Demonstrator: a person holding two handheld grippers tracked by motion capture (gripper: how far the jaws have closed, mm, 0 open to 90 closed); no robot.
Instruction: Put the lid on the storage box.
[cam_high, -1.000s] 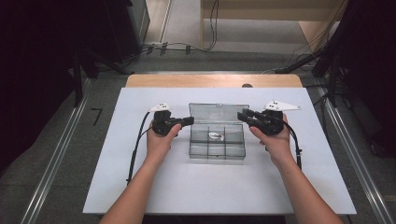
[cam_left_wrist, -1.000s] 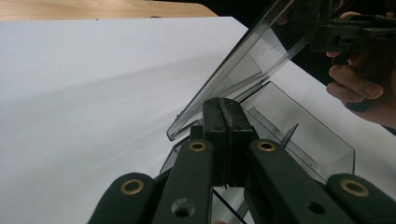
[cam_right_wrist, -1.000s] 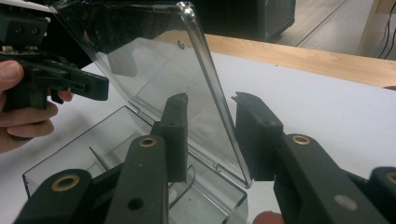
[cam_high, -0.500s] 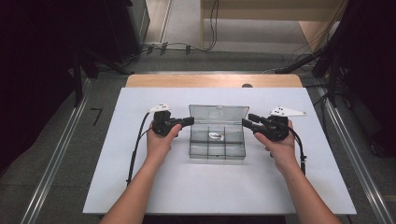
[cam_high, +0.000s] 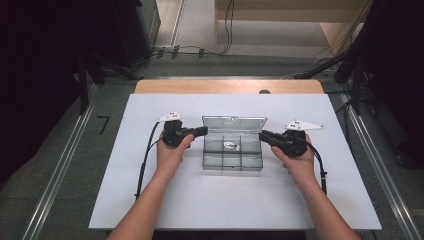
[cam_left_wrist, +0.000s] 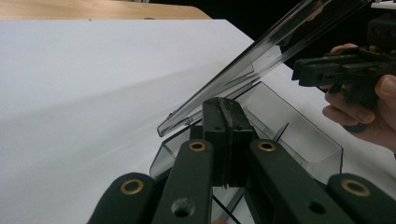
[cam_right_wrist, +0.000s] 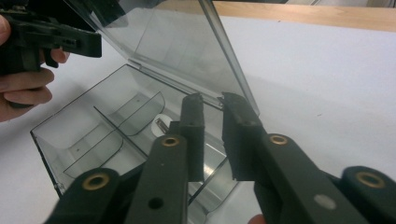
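A clear plastic compartment box (cam_high: 233, 167) sits mid-table with its lid (cam_high: 234, 123) propped up at the back. A small white item (cam_high: 230, 145) lies in a middle compartment. My left gripper (cam_high: 204, 131) is shut, its tips against the box's left rim near the hinge; in the left gripper view the pads (cam_left_wrist: 227, 109) press together below the lid (cam_left_wrist: 275, 46). My right gripper (cam_high: 262, 134) sits just off the box's right side. Its jaws (cam_right_wrist: 213, 100) stand slightly open with nothing between them, in front of the lid's edge (cam_right_wrist: 224, 51) and above the white item (cam_right_wrist: 161, 122).
The white tabletop (cam_high: 150, 200) spreads wide around the box. A wooden strip (cam_high: 225, 86) runs along its far edge. Cables (cam_high: 145, 160) trail from both grippers toward the near side. Metal rails (cam_high: 60, 165) flank the table.
My right gripper has drawn back to the right and toward me, away from the lid's right end. The left gripper and the box stay put.
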